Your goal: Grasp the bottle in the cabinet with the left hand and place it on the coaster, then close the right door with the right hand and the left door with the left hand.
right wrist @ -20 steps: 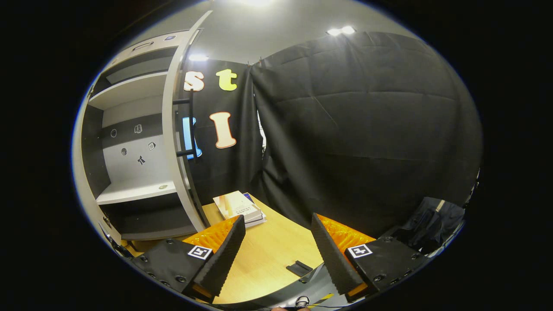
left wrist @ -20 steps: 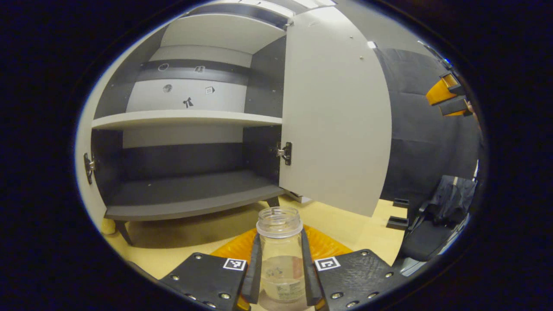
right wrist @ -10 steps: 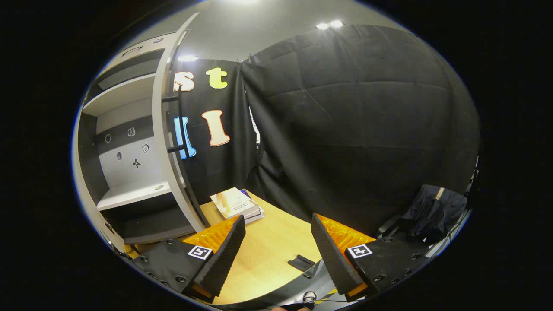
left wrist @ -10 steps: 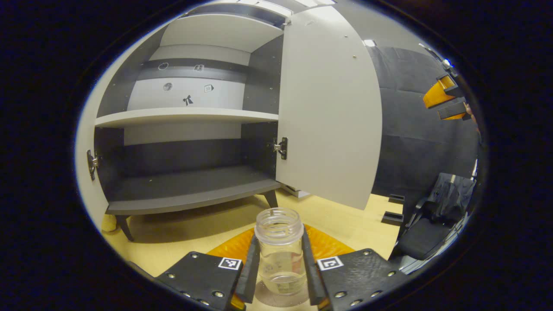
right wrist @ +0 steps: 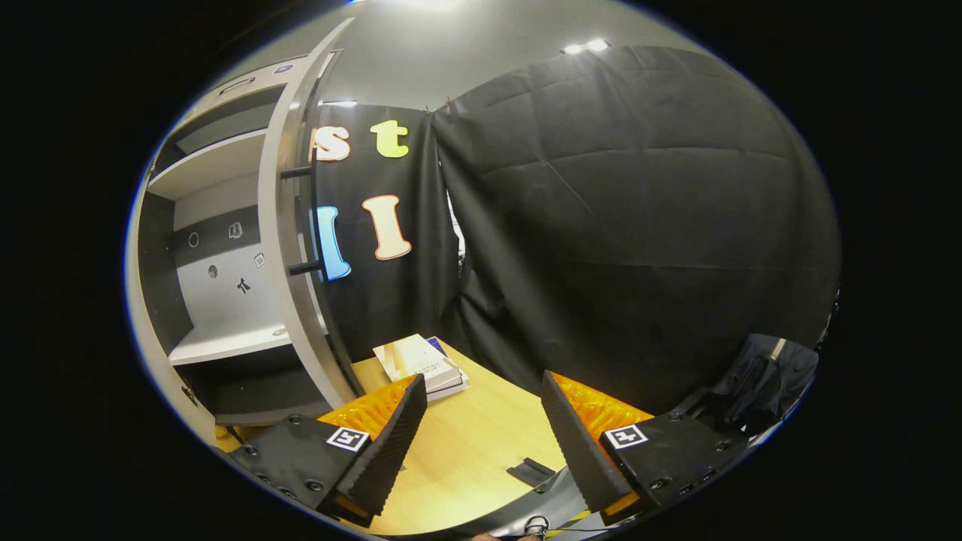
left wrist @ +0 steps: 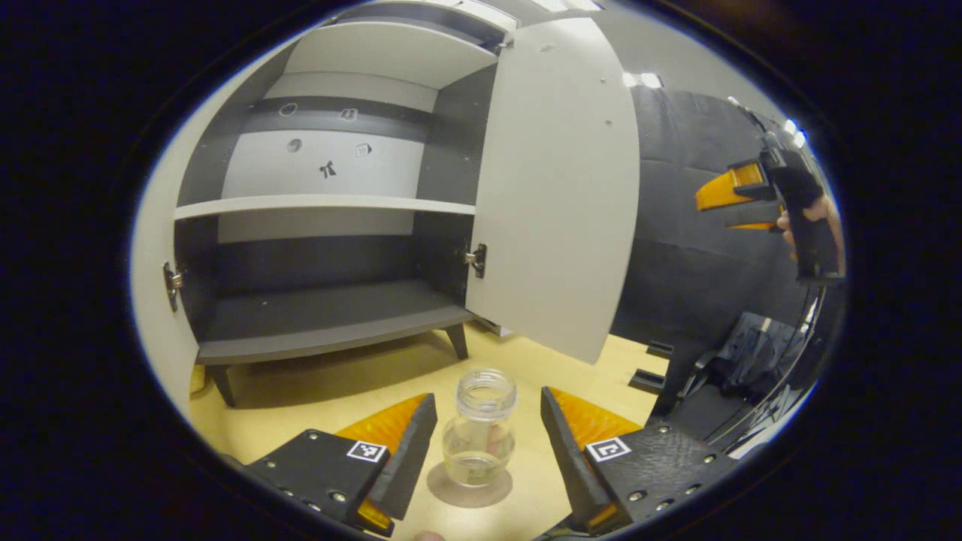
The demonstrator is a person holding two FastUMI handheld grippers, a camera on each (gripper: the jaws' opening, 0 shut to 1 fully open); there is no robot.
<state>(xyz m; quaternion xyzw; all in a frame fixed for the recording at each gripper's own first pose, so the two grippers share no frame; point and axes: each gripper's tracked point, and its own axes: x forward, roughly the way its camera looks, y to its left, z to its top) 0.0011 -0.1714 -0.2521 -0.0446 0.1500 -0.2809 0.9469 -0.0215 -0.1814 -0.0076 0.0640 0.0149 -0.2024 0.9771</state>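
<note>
Our left gripper stands wide open, holding nothing, its fingers flanking without touching the small clear lidless glass bottle, which sits upright on the round grey coaster on the pale wooden table. If we draw back crookedly, a finger could clip the bottle and tip it. Our right gripper is likewise spread and empty, near the grey cabinet's open right door; swinging it carelessly might strike the stacked books.

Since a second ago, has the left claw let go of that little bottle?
Yes. The left claw has opened wide and drawn back; the bottle now stands free on the coaster, nearer the cabinet.
</note>
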